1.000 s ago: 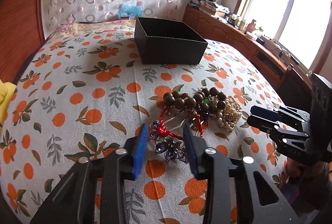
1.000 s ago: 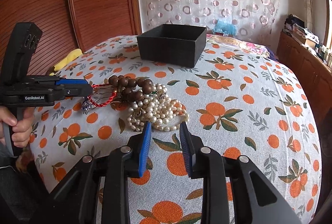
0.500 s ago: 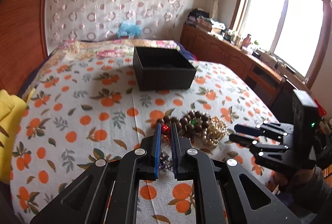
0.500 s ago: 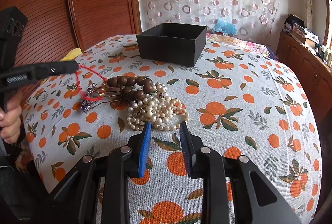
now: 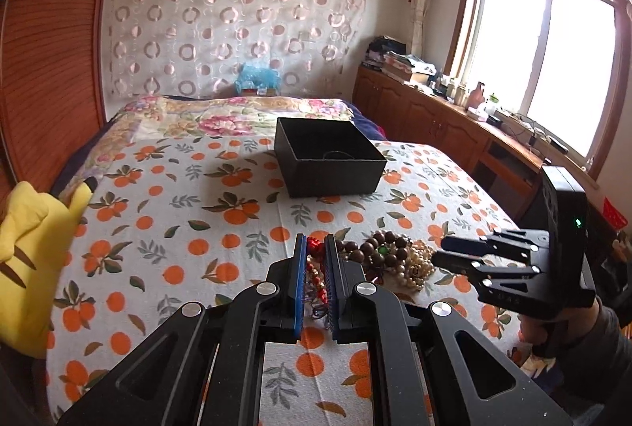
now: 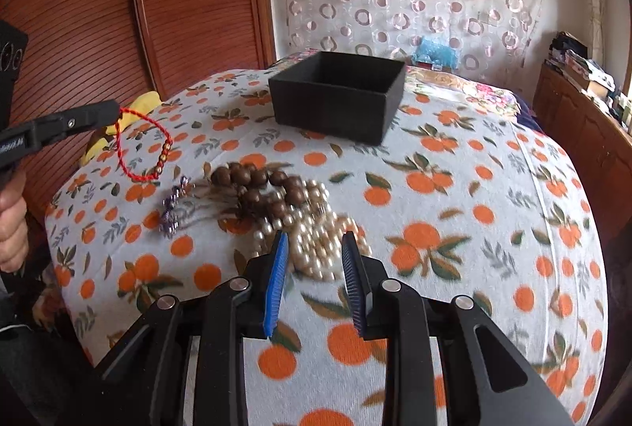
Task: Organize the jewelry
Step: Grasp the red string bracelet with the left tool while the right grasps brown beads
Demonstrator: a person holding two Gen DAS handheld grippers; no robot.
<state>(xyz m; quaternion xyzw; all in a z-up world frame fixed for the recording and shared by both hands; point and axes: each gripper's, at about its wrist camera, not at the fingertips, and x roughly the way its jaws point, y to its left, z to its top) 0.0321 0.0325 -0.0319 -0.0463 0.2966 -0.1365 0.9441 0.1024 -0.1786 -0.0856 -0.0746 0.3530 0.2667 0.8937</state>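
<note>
My left gripper [image 5: 316, 248] is shut on a red cord bracelet [image 6: 143, 149] with a few gold beads. It holds the bracelet in the air, left of the jewelry pile; the bracelet hangs from the gripper's tip [image 6: 112, 108] in the right wrist view. My right gripper [image 6: 315, 242] is open, just above a pearl necklace [image 6: 320, 240]. Brown wooden beads [image 6: 260, 185] and a purple crystal piece [image 6: 173, 204] lie beside the pearls. An open black box [image 6: 339, 98] stands behind the pile, also seen in the left wrist view [image 5: 328, 161].
The jewelry lies on a bed with an orange-print cloth [image 6: 454, 189]. A yellow plush toy [image 5: 35, 248] sits at the bed's left edge. Wooden cabinets [image 5: 454, 125] run along the right wall under a window. A wooden headboard panel [image 6: 177, 11] stands at the left.
My left gripper shut on the red cord bracelet and lifted it up off the pile. My right gripper moved forward over the pearls and opened wider.
</note>
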